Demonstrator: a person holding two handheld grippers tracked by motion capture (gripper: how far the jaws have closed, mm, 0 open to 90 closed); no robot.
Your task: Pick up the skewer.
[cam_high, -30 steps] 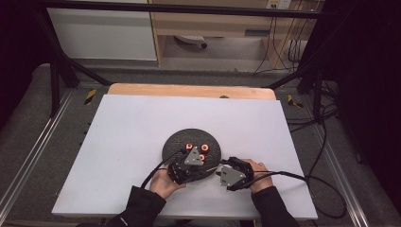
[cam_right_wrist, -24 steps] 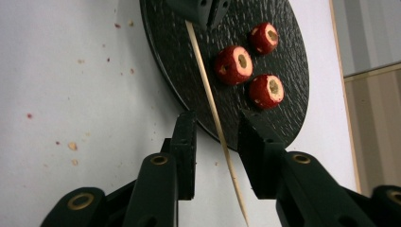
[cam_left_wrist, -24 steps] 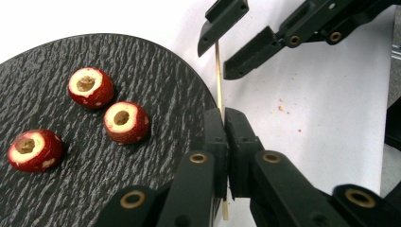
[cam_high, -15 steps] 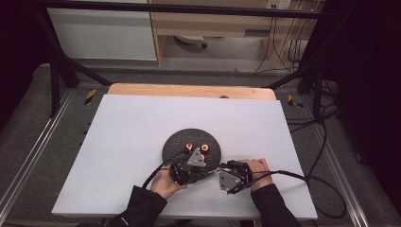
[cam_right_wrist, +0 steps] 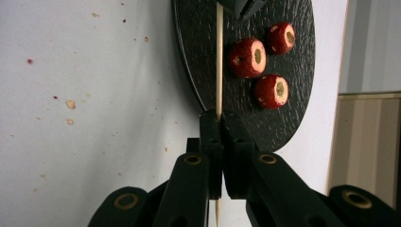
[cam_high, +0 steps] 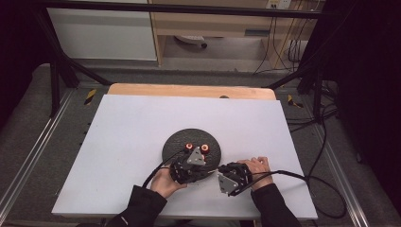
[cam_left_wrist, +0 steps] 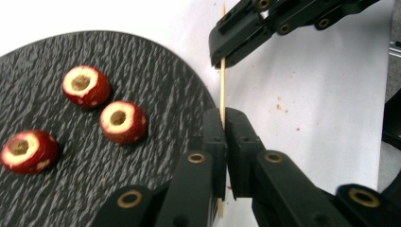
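**One skewer, two grippers, three fruits**

Between the two grippers runs one thin wooden skewer (cam_left_wrist: 222, 82), pinched at both ends.

Count: one skewer; two grippers; three red fruits; one black round plate (cam_high: 176, 144); one white table (cam_high: 127, 137).

Left gripper (cam_left_wrist: 225, 113): jaws closed on the skewer. In the left gripper view the stick passes down through the narrow slit between the two black fingers (cam_left_wrist: 213, 137) and its lower end shows again below them. Above the fingertips it runs straight up to the right gripper (cam_left_wrist: 222, 61), whose jaws meet on it there.

Right gripper (cam_right_wrist: 219, 116): jaws likewise clamped on the skewer. In the right gripper view the stick rises from between the fingertips, crosses the plate's near rim (cam_right_wrist: 189, 71), and reaches the left gripper's tip (cam_right_wrist: 241, 7) at the top edge. A short end of the stick shows below the fingers.

Fruits (cam_left_wrist: 123, 122): three, each red with a pale cored hole, all lying loose on the plate, none on the skewer. In the left gripper view they lie to the left of the fingers, apart from the stick; in the right gripper view they lie just right of the stick, beyond the fingertips.

High view: left gripper (cam_high: 191, 163) sits over the plate's near edge, right gripper (cam_high: 231, 177) just beside it on the table. Small crumbs (cam_right_wrist: 70, 104) dot the table beside the right fingers.
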